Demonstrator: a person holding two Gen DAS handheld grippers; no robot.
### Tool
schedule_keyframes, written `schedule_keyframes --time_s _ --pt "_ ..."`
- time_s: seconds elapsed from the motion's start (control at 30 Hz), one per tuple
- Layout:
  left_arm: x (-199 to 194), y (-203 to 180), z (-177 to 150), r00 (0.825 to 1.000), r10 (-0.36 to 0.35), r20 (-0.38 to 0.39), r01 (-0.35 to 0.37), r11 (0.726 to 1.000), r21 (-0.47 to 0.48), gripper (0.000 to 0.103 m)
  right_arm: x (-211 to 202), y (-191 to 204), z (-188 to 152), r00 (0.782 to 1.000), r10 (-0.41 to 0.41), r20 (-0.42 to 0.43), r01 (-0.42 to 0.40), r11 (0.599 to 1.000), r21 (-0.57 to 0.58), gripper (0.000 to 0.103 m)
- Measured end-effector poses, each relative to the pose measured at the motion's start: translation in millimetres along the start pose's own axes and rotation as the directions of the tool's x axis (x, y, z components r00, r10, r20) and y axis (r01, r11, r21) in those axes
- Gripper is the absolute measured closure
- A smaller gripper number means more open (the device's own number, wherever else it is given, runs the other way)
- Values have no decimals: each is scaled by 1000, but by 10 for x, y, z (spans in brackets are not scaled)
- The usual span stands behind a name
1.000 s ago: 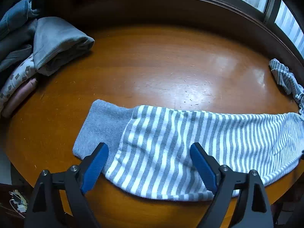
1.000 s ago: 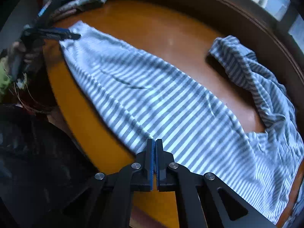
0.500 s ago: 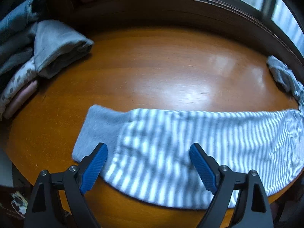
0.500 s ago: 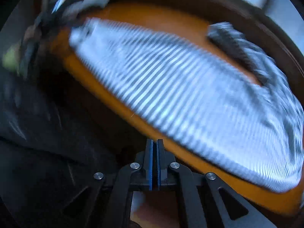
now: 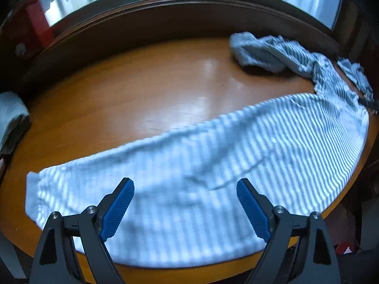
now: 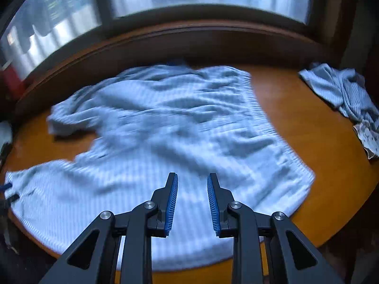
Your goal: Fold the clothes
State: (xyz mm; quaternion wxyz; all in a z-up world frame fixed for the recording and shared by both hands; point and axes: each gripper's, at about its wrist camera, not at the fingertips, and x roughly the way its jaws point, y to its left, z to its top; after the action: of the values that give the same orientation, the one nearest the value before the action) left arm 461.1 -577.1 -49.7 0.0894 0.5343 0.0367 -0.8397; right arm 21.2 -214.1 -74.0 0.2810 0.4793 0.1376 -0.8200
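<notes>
Striped garment (image 5: pixel 236 165) lengthwise along table (image 5: pixel 154 90) edge; left gripper (image 5: pixel 185 189) spread, right gripper (image 6: pixel 192 184) opening, empty.

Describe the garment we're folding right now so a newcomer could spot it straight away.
Start at the round orange-brown wooden table under the window. The striped garment is the big grey-and-white cloth spread across most of the top, reaching the near edge. Unlike the small crumpled heap of clothes at the far right rim, it lies opened out and directly below both hand-held grippers.
</notes>
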Motion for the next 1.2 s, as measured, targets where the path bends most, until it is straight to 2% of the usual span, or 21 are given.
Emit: schedule_keyframes --time_s 0.1,0.17,0.23,0.33,0.4,0.5,0.57,0.63,0.83,1.0,1.03,1.13,1.2 --pt "-3 -207 -7 999 42 -25 -43 999 -9 15 211 -126 53 999 -28 -38 26 999 -47 77" --pt "18 -324 -7 998 44 -36 -46 998 -41 15 309 -148 20 996 -66 -56 60 993 -102 77" --pt "20 -416 4 998 54 -32 -56 995 -80 15 368 -209 -14 996 -70 -51 62 988 -142 77" --pt "26 -543 25 997 77 -28 -80 986 -148 14 366 -348 -25 998 -53 -39 47 987 -157 76" --pt "37 -587 17 998 55 -26 -59 978 -199 14 337 -494 -29 997 -77 -32 70 983 -170 76" --pt "23 -725 -28 997 80 10 -75 967 -243 7 316 -733 -43 996 -82 -29 77 985 -154 73" --pt "22 -828 -51 996 83 20 -75 969 -237 0 303 -906 -44 996 -82 -30 78 989 -127 72" --pt "18 -915 -57 997 80 16 -74 970 -232 0 300 -1029 -36 995 -96 -28 92 990 -111 68" --pt "-25 -1031 4 995 52 -83 -69 972 -226 1 304 -1250 11 990 -139 -22 137 988 -76 62" --pt "-389 -912 54 995 93 29 -85 976 -201 1 295 -1353 33 977 -212 -26 209 975 -71 59" --pt "-430 -865 62 994 106 34 -98 978 -182 1 296 -1385 49 977 -209 -40 207 977 -55 58" --pt "-518 -746 81 987 150 55 -142 981 -130 1 208 -1334 119 960 -275 -57 276 961 -1 59" --pt "-229 -864 346 985 162 63 -154 982 -107 1 84 -1114 228 968 -249 -17 249 968 15 59"
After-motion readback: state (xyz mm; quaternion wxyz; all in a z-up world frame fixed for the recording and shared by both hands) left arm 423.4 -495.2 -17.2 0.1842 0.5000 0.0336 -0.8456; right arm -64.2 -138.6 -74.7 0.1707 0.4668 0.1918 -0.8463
